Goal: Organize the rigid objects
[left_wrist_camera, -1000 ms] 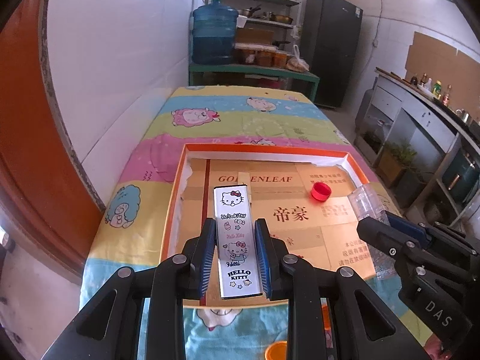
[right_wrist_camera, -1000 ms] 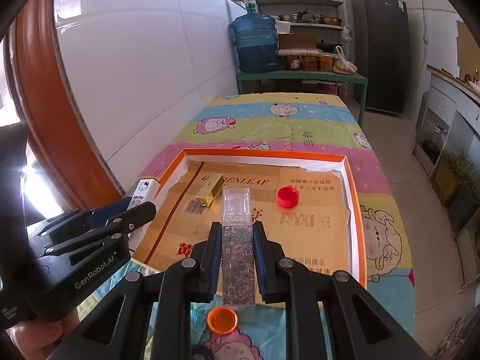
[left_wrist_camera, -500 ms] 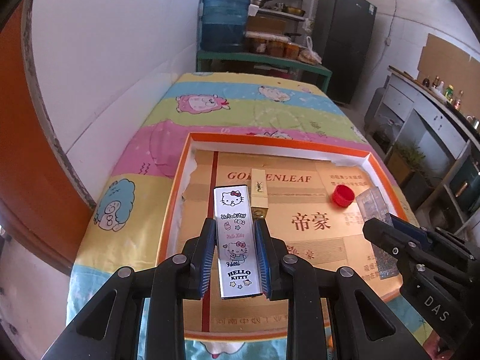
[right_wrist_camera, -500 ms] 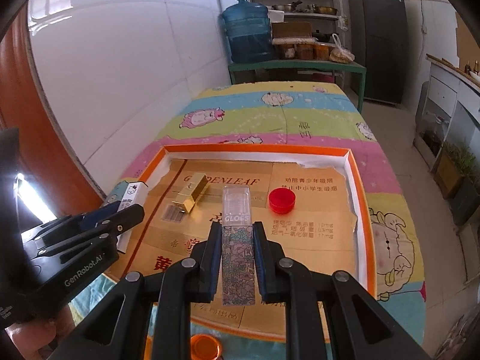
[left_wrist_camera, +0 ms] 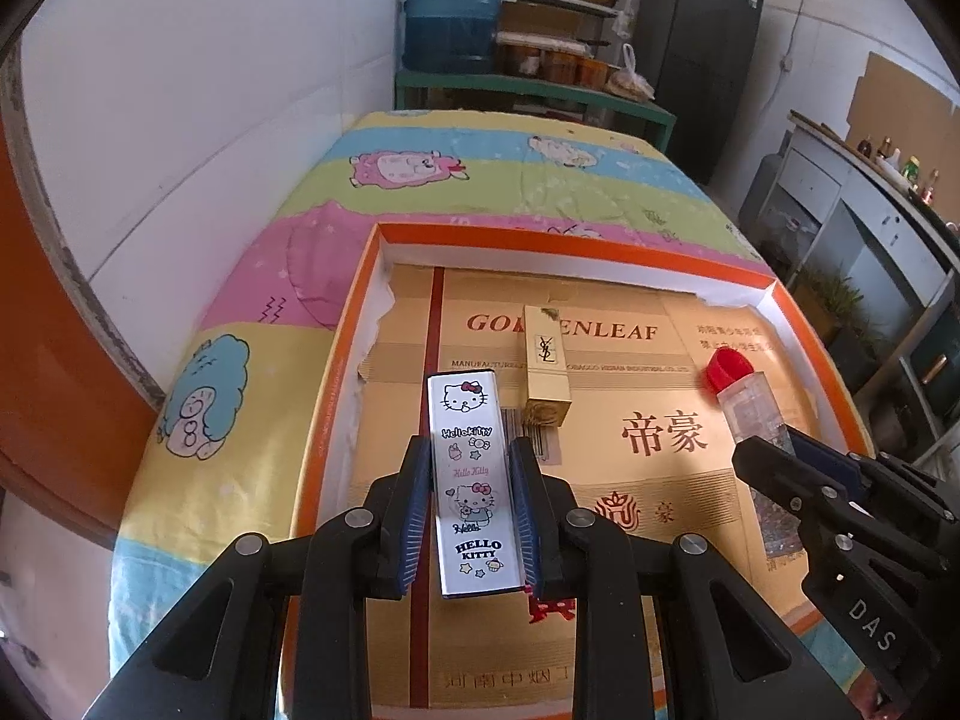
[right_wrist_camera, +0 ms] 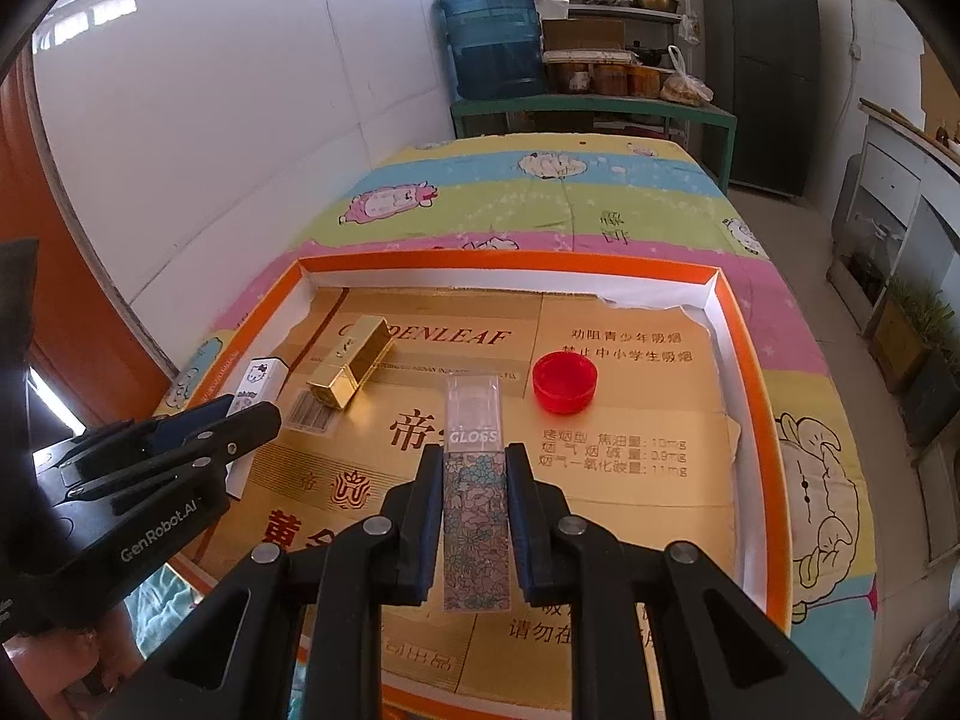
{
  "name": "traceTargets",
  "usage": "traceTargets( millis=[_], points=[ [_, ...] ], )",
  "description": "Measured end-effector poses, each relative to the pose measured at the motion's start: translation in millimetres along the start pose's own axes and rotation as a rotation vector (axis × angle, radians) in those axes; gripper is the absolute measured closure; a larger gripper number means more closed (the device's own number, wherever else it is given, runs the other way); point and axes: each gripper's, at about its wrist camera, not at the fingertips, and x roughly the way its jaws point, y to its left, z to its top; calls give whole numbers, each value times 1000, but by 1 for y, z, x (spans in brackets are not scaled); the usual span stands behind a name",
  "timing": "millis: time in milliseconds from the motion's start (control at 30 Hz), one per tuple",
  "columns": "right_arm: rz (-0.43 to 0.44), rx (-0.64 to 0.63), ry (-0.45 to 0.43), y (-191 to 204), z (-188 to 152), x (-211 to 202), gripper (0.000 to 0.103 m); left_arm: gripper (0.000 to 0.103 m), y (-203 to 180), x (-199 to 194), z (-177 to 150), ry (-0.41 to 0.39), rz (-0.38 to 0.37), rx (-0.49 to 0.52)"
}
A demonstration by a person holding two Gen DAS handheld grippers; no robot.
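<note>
Striped cartoon cloth covers the tabletop [left_wrist_camera: 480, 180], carrying an orange tray [right_wrist_camera: 744, 372] that holds a gold box [right_wrist_camera: 354, 369] and red cap [right_wrist_camera: 564, 384]; above it, left gripper [left_wrist_camera: 471, 504] clamps a white box [left_wrist_camera: 471, 480], right gripper [right_wrist_camera: 475, 516] clamps a gloss tube [right_wrist_camera: 474, 480]

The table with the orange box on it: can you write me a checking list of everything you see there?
Surface: table under a striped cartoon cloth; orange-rimmed tray lined with gold cardboard sits on it.
Job's things: Hello Kitty box and floral gloss box, both held over the tray; gold box and red cap lying in the tray.
Clutter: nothing seen.
Grippers: left gripper shut on the Hello Kitty box; right gripper shut on the gloss box.
Cables: nothing seen.
Surroundings: white wall, blue water jug, shelves, dark fridge.
</note>
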Motion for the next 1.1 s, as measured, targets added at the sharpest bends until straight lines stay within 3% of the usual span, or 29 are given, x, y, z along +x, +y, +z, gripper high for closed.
traceTargets(
  millis=[700,933,1100],
  points=[
    [-37,-27,37,2,-6,24,82,76,-9,16,-5,-8,15,61],
    [-47,-29,31,3,-7,22,82,75,-3,12,-5,-4,-36,42],
    [-45,-15,19,1,-8,14,81,75,-2,1,-6,-24,-32,34]
  ],
)
